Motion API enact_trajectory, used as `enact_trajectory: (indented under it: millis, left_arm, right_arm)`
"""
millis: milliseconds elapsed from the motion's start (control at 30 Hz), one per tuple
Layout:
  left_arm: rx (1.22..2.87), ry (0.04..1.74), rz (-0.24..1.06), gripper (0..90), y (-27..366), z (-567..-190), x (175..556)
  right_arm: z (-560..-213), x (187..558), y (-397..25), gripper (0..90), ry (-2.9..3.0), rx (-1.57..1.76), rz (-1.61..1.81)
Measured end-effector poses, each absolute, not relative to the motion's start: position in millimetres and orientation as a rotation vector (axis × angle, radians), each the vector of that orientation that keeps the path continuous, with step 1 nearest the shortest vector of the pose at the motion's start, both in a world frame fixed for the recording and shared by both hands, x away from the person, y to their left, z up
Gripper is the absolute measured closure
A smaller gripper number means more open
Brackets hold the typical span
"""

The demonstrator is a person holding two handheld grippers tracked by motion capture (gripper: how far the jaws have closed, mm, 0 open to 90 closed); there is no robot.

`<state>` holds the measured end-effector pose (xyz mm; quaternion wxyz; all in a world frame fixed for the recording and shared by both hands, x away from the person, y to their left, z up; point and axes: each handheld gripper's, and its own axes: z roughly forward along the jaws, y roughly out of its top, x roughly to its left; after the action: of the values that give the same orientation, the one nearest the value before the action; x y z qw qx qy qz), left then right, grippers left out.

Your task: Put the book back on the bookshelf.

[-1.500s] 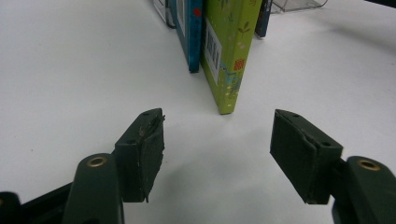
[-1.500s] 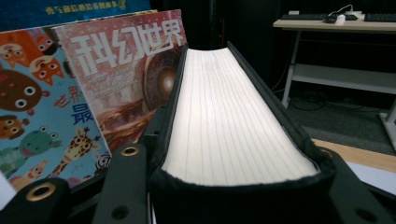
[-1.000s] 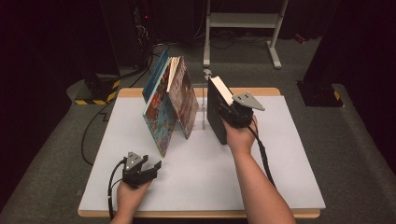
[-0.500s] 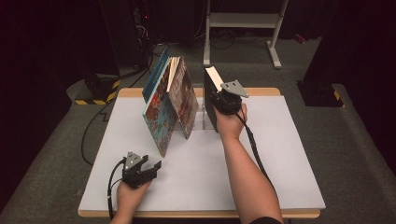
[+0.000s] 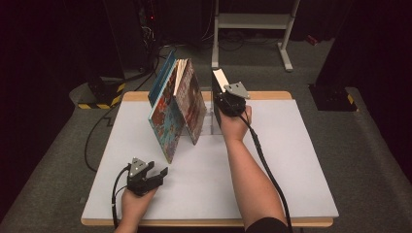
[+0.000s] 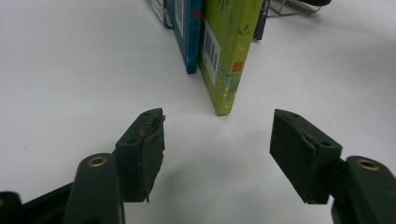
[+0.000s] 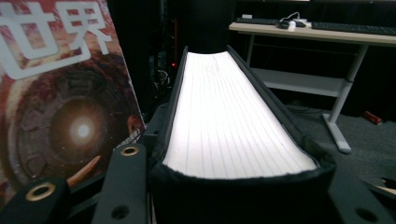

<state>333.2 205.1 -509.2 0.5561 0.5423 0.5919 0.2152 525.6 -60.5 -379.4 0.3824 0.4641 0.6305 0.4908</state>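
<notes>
A thick black-covered book [image 5: 217,92] stands upright at the back middle of the white table [image 5: 291,160], with my right gripper [image 5: 227,99] shut on its edge. In the right gripper view its white page block [image 7: 229,121] runs away between the jaws. Just left of it, several colourful books [image 5: 175,109] lean together against a clear stand [image 5: 213,124]. One picture cover [image 7: 60,102] is close on the left. My left gripper [image 5: 158,174] rests open near the front left. Its jaws [image 6: 217,149] point at a green book [image 6: 224,56] and a teal book [image 6: 187,32].
A metal desk frame [image 5: 252,22] stands on the carpet behind the table. Cables and a yellow-and-black striped base [image 5: 97,94] lie on the floor at the back left. The right half of the table is bare white surface.
My right gripper has carried the black book farther back and a little left, closer to the leaning books. The left gripper has stayed in place.
</notes>
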Motion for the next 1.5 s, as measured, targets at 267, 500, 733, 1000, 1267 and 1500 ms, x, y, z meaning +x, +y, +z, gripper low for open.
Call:
enact_trajectory:
  millis: [267,500,733,1000,1267,1500]
  left_arm:
    - [1.283,1.397,0.505,35.4,206,-509,333]
    - [1.290,1.398,0.507,35.4,206,-509,333]
    - [1.289,1.399,0.505,35.4,206,-509,333]
    - [1.294,1.400,0.506,35.4,206,-509,333]
    - [1.296,1.401,0.509,35.4,206,-509,333]
    - [1.298,1.398,0.509,35.4,206,-510,333]
  right_arm:
    - [-386,522,-63,52.5,1.581,1.207,1.266]
    - [-390,514,-67,50.9,1.593,1.195,1.275]
    - [-391,515,-77,44.6,1.660,1.236,1.345]
    - [-396,501,-93,42.6,1.753,1.197,1.400]
    - [-392,495,-100,44.2,1.767,1.149,1.422]
    - [-392,489,-90,51.6,1.680,1.165,1.330]
